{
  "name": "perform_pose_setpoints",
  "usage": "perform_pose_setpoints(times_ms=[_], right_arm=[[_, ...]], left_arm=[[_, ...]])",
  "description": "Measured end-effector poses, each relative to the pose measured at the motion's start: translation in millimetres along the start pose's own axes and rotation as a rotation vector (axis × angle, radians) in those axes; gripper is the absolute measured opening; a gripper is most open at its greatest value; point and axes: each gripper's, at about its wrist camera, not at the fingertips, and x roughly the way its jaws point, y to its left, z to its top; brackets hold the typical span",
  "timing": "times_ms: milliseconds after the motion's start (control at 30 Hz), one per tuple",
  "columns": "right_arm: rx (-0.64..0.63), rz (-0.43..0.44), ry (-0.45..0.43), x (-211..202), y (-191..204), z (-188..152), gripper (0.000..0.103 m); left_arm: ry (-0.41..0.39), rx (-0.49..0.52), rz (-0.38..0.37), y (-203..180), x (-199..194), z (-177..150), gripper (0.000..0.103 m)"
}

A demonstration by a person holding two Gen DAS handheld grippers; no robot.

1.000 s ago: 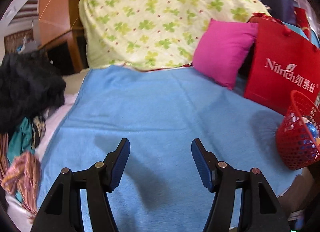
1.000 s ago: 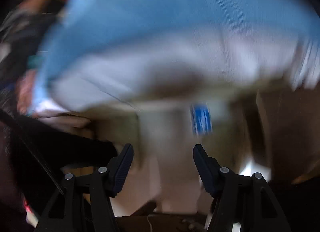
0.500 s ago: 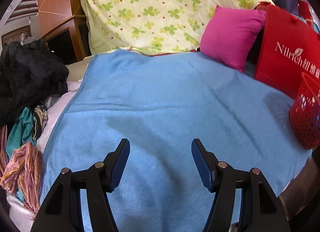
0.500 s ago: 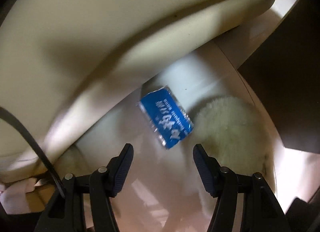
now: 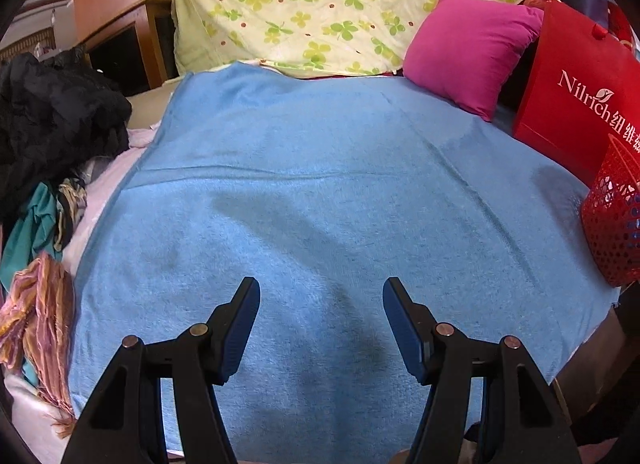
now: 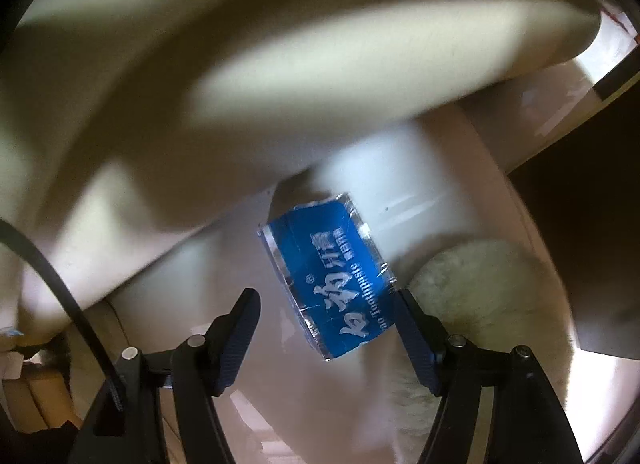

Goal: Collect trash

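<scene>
Blue-blanketed bed (image 5: 320, 184) — pale floor (image 6: 420, 200)

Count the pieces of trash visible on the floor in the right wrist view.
1: a blue toothpaste box, lying on the pale floor between the open right gripper's fingers. Others may be hidden.

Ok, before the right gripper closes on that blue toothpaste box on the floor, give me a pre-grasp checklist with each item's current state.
1. Right gripper open: ok, jaws have just been opening, pads not pressing.
2. Blue toothpaste box between the fingers: ok, though it lies skewed, close to the right-hand finger.
3. Box free of the cream bedding edge above it: ok.
4. Box clear of the fluffy mat: cannot tell, they look adjacent.
5. Left gripper empty, over the blue blanket: ok.
6. Red basket ready on the bed: ok.
</scene>
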Motion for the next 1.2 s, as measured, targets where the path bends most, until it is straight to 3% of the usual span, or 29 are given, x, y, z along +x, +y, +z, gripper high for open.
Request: perform_pose_setpoints(times_ms=[100,267,367,500,800,867,900,967,1200], right_arm=[[-0.011,-0.024,-0.032,2.3,2.4,0.2,0.073],[-0.040,-0.061,-0.005,10.0,8.9,-3.0,0.072],[-0.013,-0.057,0.003,7.1,9.7,-5.9,0.065],[-0.006,-0.047,0.053,6.0,6.7,-5.3,0.042],[0.087,0.046,0.102,-4.2,-13.0,-0.4,0.037],[0.120,0.066,0.077,-10.2,-26.1,1.4,0.038],[0.141,0.085,0.063,-13.5,-27.7,3.2,0.047],[0.186,0.106,0.074,-12.5,-33.3,3.8,0.076],[0.216,0.090,0.087,-1.6,-28.5,8.4,0.076]], left_arm=[[-0.002,0.012,-0.003,-4.6,-0.2,-0.1,0.065],[0.014,0.012,-0.028,-7.6,2.3,-1.5,0.065],[0.018,0.014,-0.025,-8.1,4.1,-0.6,0.065],[0.021,0.017,-0.022,-9.1,6.0,-0.1,0.065],[0.012,0.021,-0.027,-13.7,2.2,-0.9,0.065],[0.008,0.020,-0.028,-13.7,1.3,-0.7,0.065],[0.007,0.020,-0.029,-13.2,1.2,-0.3,0.065],[0.007,0.020,-0.033,-13.0,1.4,0.1,0.065],[0.013,0.033,-0.049,-16.2,2.9,-0.8,0.065]])
